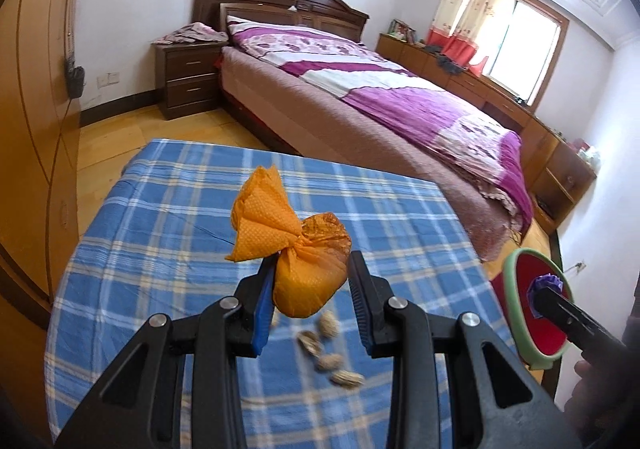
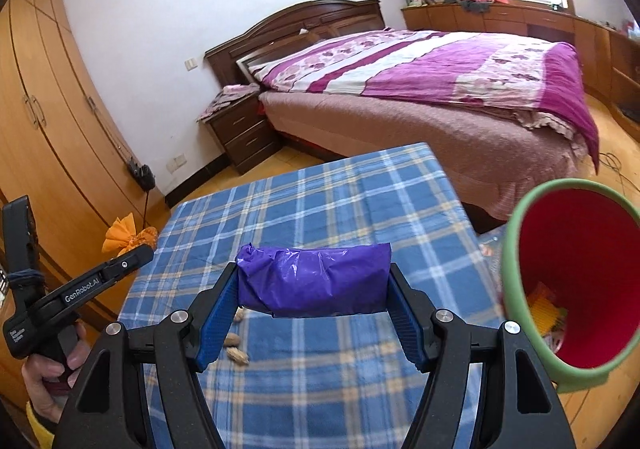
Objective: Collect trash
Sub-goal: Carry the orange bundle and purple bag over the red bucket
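Observation:
My left gripper (image 1: 312,269) is shut on an orange cloth bundle (image 1: 304,269) twisted at its neck, held above the blue plaid table (image 1: 160,217). It also shows in the right wrist view (image 2: 128,235). My right gripper (image 2: 314,281) is shut on a purple plastic bag wad (image 2: 314,285), held above the table near the red bin with a green rim (image 2: 568,289). The bin (image 1: 538,301) stands off the table's right edge and holds some trash. Several peanut shells (image 1: 320,349) lie on the table below both grippers; they also show in the right wrist view (image 2: 236,349).
A bed with a purple quilt (image 1: 400,97) stands beyond the table. A dark nightstand (image 1: 188,77) is at its left, wooden wardrobes (image 2: 48,137) along the left wall, low cabinets (image 1: 480,85) under the window.

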`<act>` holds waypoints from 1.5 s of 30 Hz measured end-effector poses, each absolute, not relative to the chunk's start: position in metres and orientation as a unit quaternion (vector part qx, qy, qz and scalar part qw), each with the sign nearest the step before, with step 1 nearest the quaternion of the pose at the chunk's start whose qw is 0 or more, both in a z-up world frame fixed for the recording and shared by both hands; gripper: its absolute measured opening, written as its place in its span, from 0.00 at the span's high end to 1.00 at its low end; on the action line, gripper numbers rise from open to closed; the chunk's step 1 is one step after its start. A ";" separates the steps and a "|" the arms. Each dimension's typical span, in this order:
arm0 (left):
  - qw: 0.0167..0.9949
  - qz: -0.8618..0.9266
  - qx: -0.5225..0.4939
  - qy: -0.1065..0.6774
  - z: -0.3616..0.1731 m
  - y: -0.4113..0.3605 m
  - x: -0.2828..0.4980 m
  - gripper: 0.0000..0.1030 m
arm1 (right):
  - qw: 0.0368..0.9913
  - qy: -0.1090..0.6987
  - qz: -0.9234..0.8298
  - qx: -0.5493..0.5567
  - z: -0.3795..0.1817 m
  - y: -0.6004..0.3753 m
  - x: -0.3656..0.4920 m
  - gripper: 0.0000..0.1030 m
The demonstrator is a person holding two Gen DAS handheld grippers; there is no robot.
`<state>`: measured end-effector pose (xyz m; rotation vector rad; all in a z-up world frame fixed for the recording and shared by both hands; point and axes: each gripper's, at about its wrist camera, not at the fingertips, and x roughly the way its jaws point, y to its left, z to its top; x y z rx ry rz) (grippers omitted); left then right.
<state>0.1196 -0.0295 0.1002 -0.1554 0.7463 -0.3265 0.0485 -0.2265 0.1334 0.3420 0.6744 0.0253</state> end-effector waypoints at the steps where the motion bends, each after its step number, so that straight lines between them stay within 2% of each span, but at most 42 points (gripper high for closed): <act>1: 0.915 -0.162 -0.075 0.363 0.101 -0.033 0.116 0.66 | 0.930 0.327 0.010 0.169 0.134 -0.230 0.043 0.31; 24: 0.901 -0.229 -0.040 0.367 0.108 -0.114 0.072 0.66 | 0.933 0.292 -0.056 0.201 0.134 -0.302 -0.031 0.31; 45: 0.871 -0.316 0.036 0.374 0.097 -0.234 0.052 0.66 | 0.916 0.284 -0.120 0.258 0.104 -0.378 -0.072 0.31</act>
